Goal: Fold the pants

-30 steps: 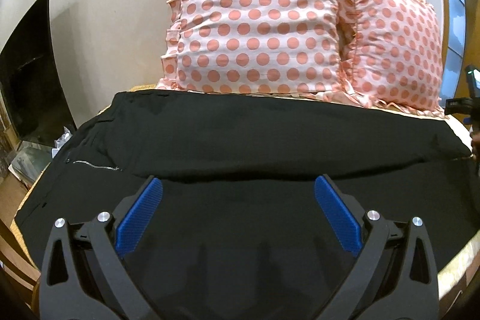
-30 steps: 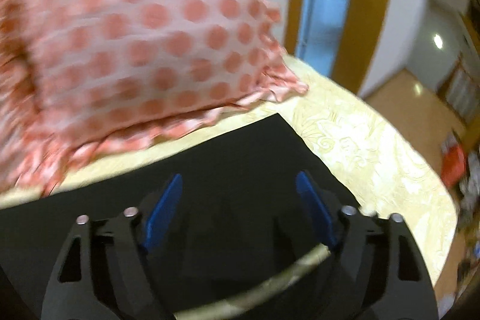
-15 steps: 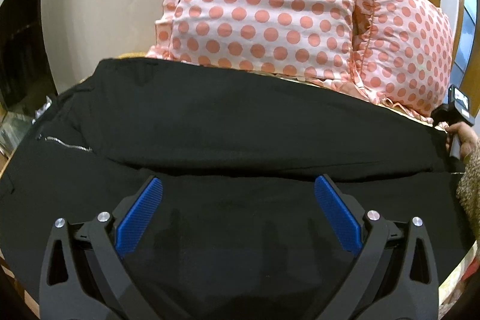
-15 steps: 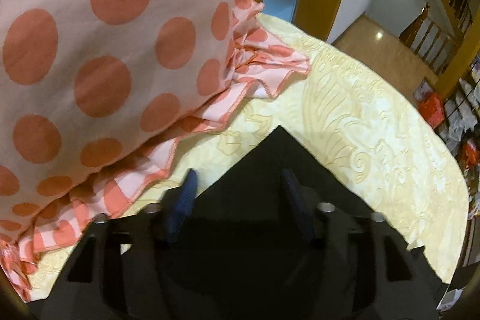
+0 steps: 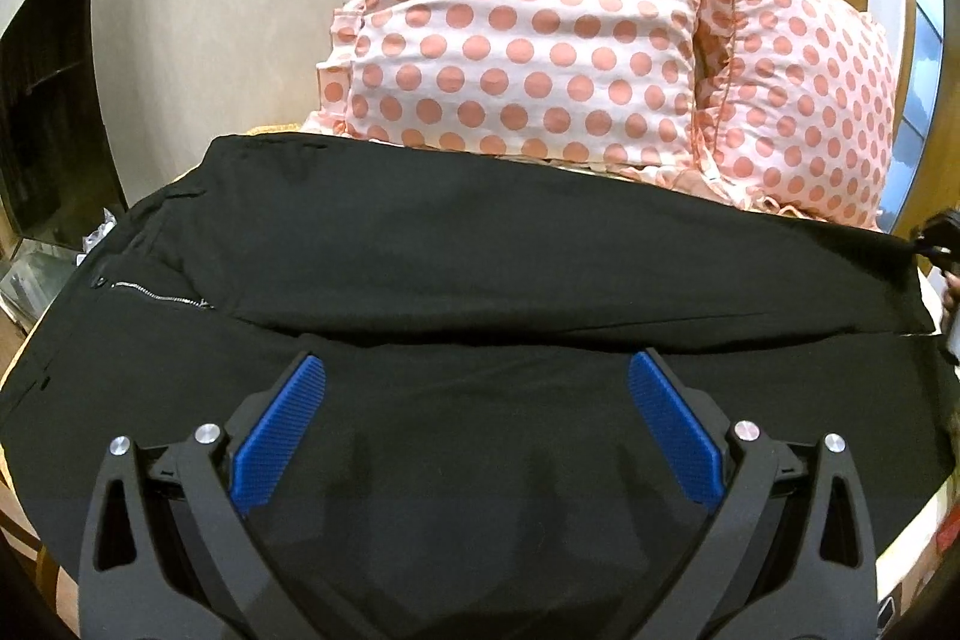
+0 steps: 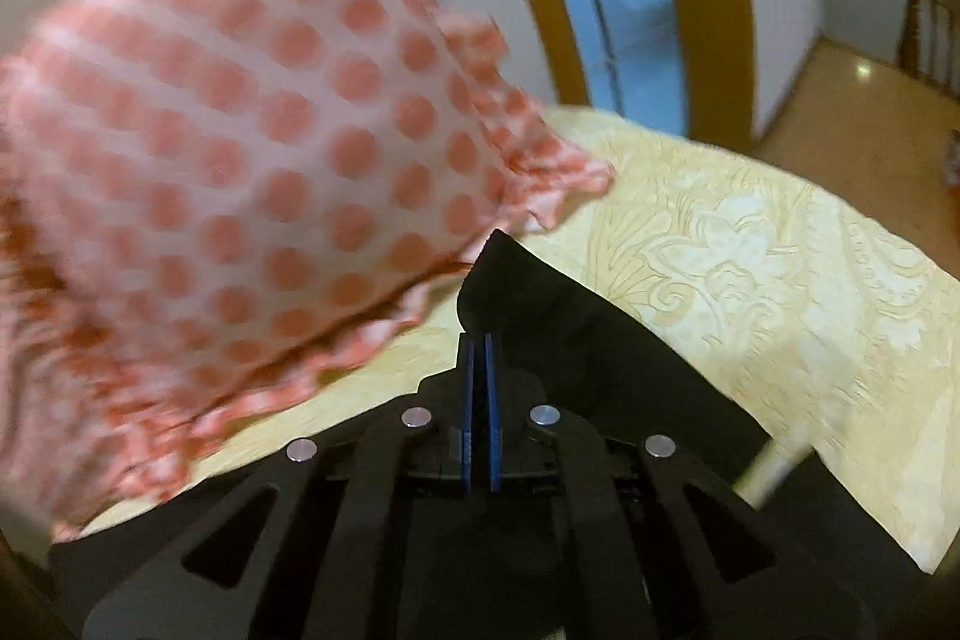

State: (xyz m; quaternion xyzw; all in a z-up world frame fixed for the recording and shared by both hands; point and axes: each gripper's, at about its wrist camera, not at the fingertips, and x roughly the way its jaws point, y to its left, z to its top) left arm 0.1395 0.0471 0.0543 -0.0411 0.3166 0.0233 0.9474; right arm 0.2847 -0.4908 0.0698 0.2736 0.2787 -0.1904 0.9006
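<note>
Lying flat across the yellow patterned bedspread (image 6: 750, 244), the black pants (image 5: 480, 268) run crosswise in front of two polka-dot pillows (image 5: 528, 22), with the zipper (image 5: 159, 297) and waistband toward the left of the left wrist view. The left gripper (image 5: 477, 385) hovers over the nearer leg with its blue pads (image 5: 279, 436) spread wide and nothing between them. The right gripper (image 6: 479, 340) has its jaws clenched on a corner of the pants (the pinched fabric stands up in a point just beside the pillow frill).
</note>
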